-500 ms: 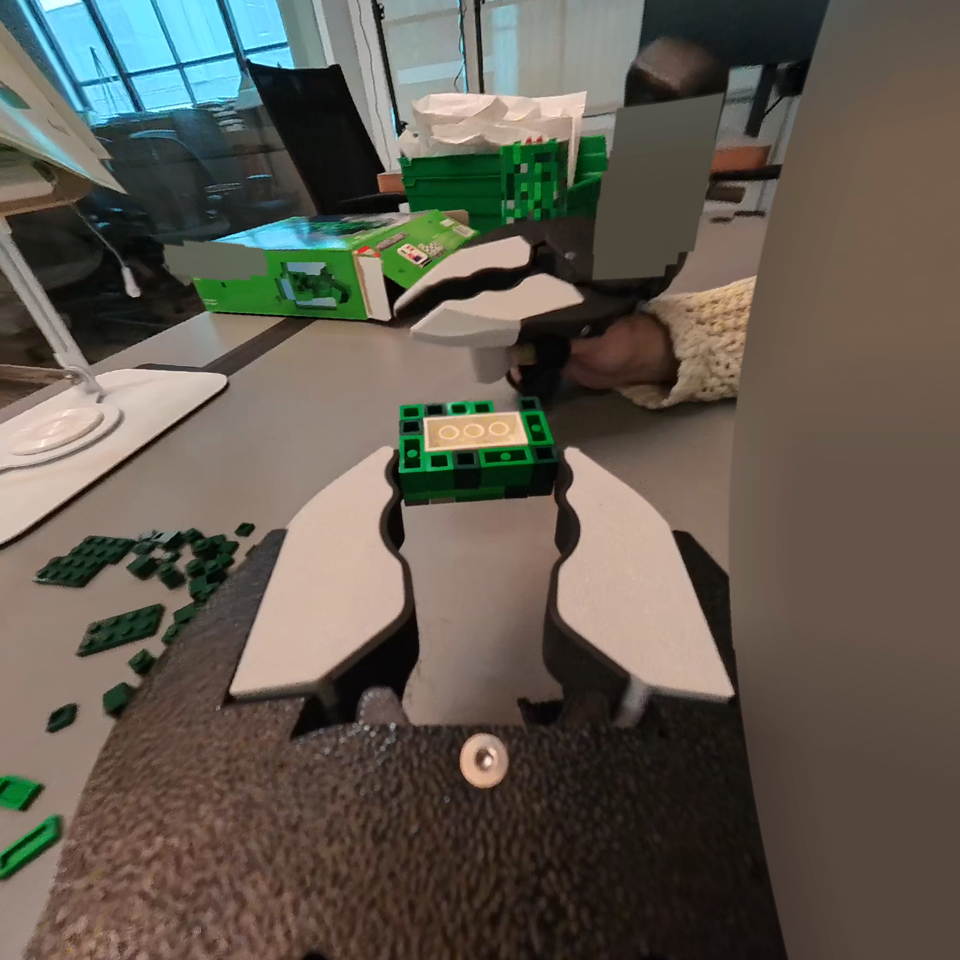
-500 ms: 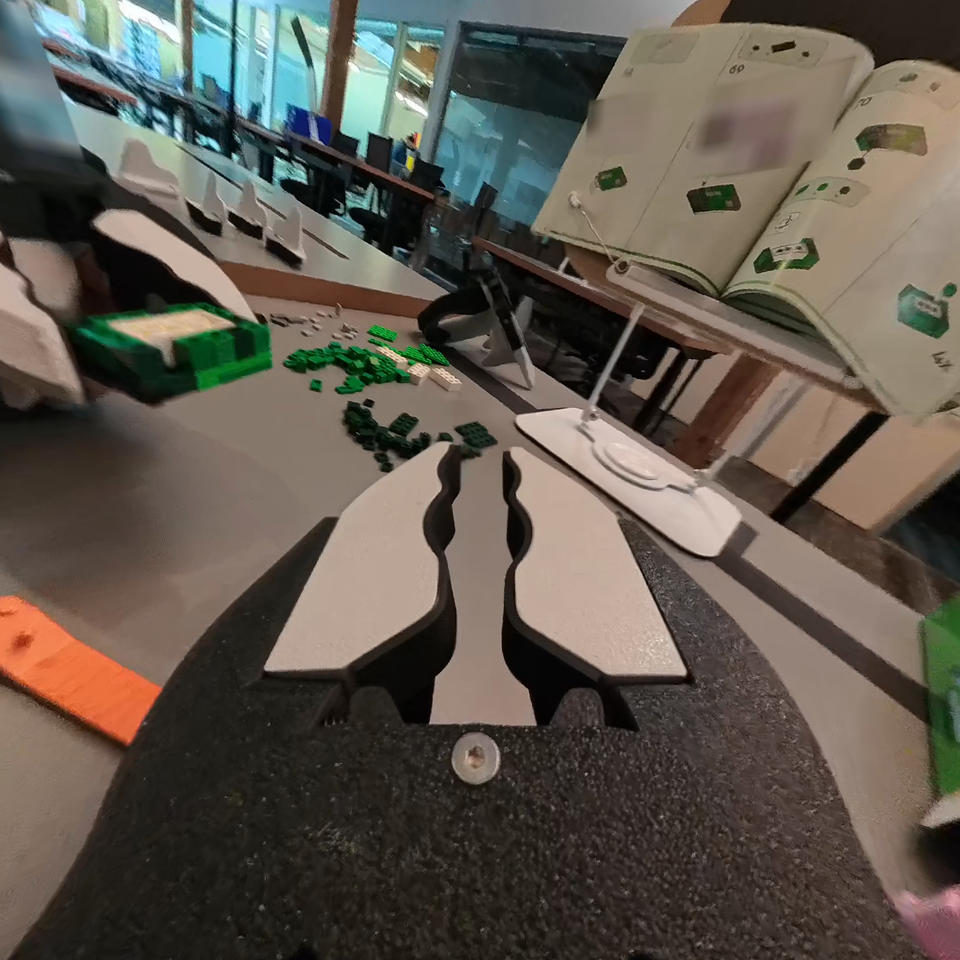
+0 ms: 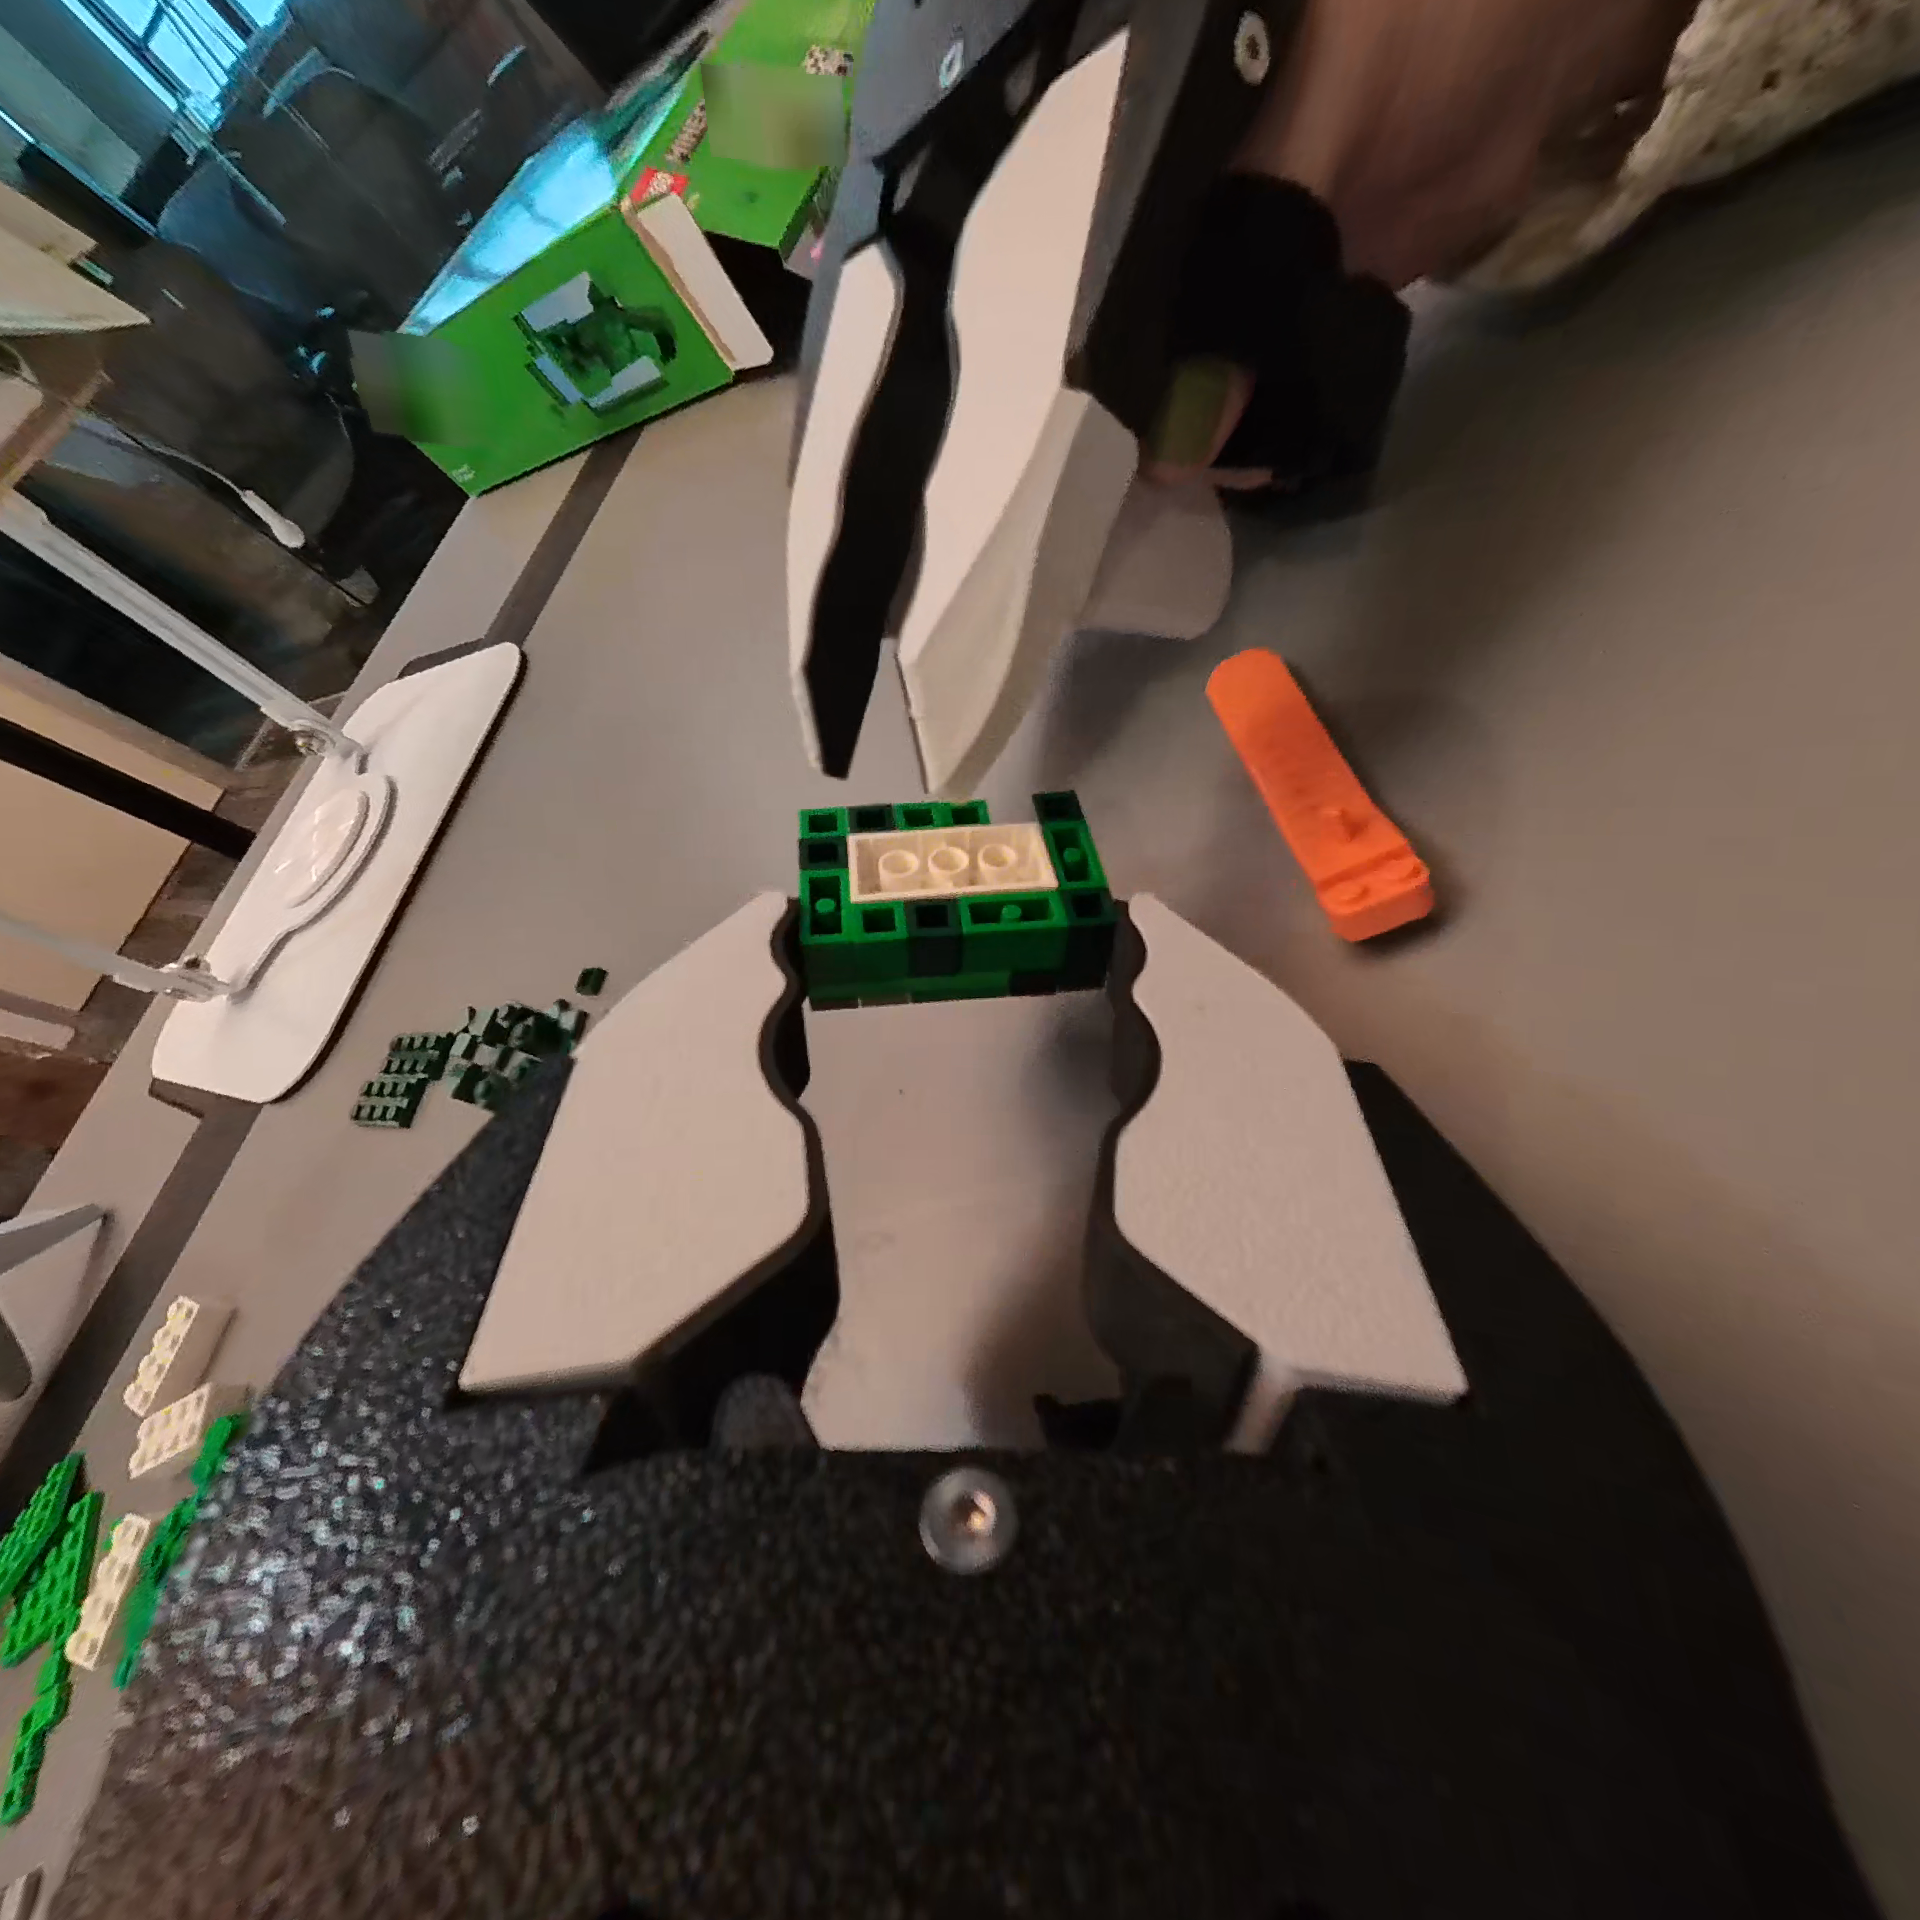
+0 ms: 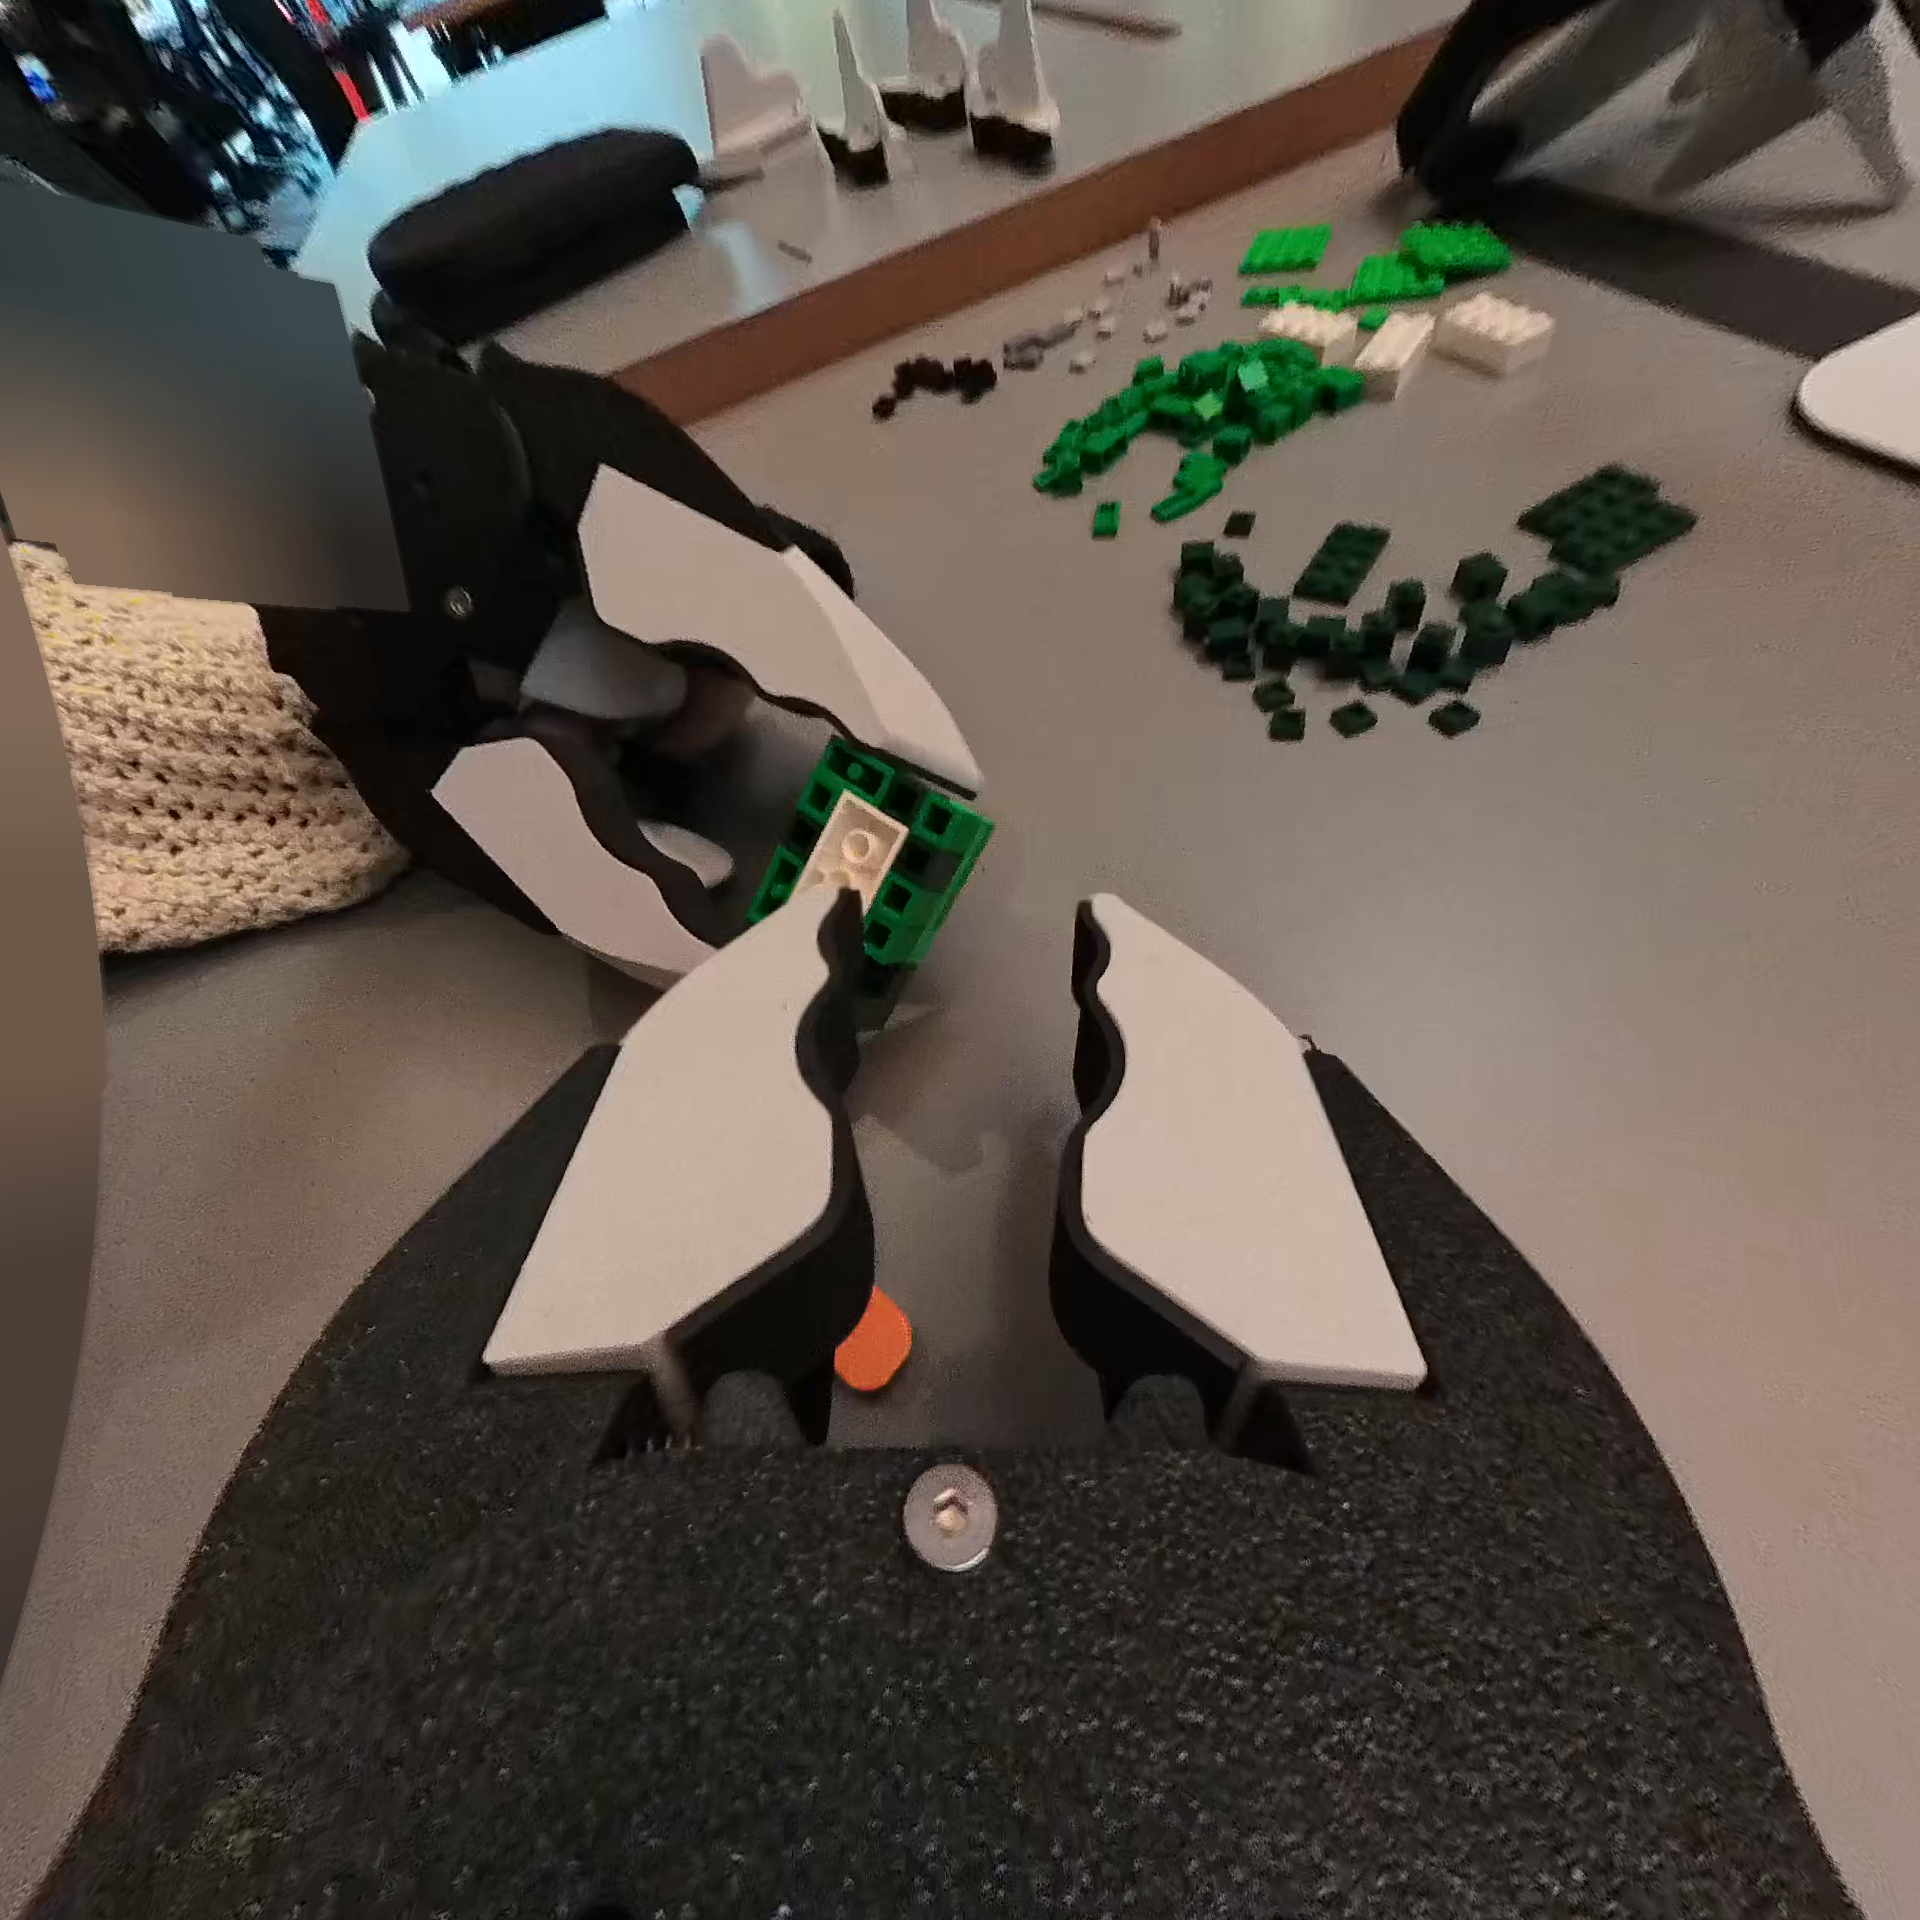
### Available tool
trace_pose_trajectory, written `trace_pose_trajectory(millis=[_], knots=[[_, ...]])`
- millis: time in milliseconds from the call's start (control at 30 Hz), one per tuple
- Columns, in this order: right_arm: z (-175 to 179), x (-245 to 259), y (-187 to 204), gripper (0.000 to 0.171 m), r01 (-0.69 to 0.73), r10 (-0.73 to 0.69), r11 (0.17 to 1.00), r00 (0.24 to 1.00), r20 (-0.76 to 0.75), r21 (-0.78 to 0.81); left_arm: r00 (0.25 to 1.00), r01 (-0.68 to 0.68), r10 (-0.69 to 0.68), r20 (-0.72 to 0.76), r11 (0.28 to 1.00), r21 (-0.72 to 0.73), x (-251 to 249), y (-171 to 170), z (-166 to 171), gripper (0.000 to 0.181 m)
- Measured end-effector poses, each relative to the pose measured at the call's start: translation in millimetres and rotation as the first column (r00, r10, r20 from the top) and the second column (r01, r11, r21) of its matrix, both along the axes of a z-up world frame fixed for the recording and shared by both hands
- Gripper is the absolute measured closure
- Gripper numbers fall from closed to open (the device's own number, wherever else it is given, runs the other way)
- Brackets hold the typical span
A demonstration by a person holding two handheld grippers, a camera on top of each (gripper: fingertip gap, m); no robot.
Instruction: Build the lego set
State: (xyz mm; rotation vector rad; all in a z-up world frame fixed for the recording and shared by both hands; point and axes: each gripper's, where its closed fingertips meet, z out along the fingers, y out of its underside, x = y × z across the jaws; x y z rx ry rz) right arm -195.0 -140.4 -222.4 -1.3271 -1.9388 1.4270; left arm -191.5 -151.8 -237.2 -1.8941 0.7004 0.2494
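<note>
My left gripper (image 3: 956, 935) is shut on a green lego block (image 3: 951, 904) with a white brick (image 3: 951, 862) set in its upturned face, and holds it just above the grey table (image 3: 1558, 520). My right gripper (image 4: 966, 914) is open and empty. Its tips (image 3: 894, 769) hang right at the block's far edge, pointing down at it. In the right wrist view the block (image 4: 914, 842) sits tilted in the left gripper (image 4: 836, 862), just beyond my right gripper's left fingertip (image 4: 831, 935). I cannot tell whether they touch.
An orange brick separator (image 3: 1320, 800) lies to the right of the block. Loose dark green pieces (image 4: 1403, 623), bright green pieces (image 4: 1195, 416) and white bricks (image 4: 1455, 332) lie spread on the table. A white stand base (image 3: 332, 883) and a green box (image 3: 582, 343) stand farther left. My left and right fingertips are right by each other.
My right gripper has swung in over the block and its jaws have opened wider. My left gripper has tilted downward with the block still held.
</note>
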Motion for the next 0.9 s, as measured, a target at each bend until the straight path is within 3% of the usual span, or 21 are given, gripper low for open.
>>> trace_pose_trajectory(millis=[233, 533, 733, 900], knots=[[-15, 1, 4, 0.136, 0.014, -0.016, 1.000, 0.994, 0.106, 0.019, 1.000, 0.000, -0.001, -0.009, 0.999, -0.044, 1, 0, -8, 0.126], [-20, 4, 3, 0.139, 0.000, -0.004, 1.000, 0.990, 0.139, 0.026, 0.999, 0.008, -0.009, -0.039, 0.999, -0.038, 3, 0, -8, 0.126], [-7, 13, -8, 0.151, -0.081, 0.107, 0.981, 0.984, 0.142, -0.175, 0.999, 0.030, -0.029, -0.013, 0.999, 0.026, 7, 0, 4, 0.126], [6, 19, -15, 0.147, -0.137, 0.184, 0.936, 0.976, 0.119, -0.323, 0.995, 0.086, -0.080, -0.057, 0.989, 0.124, 16, -2, 18, 0.126]])
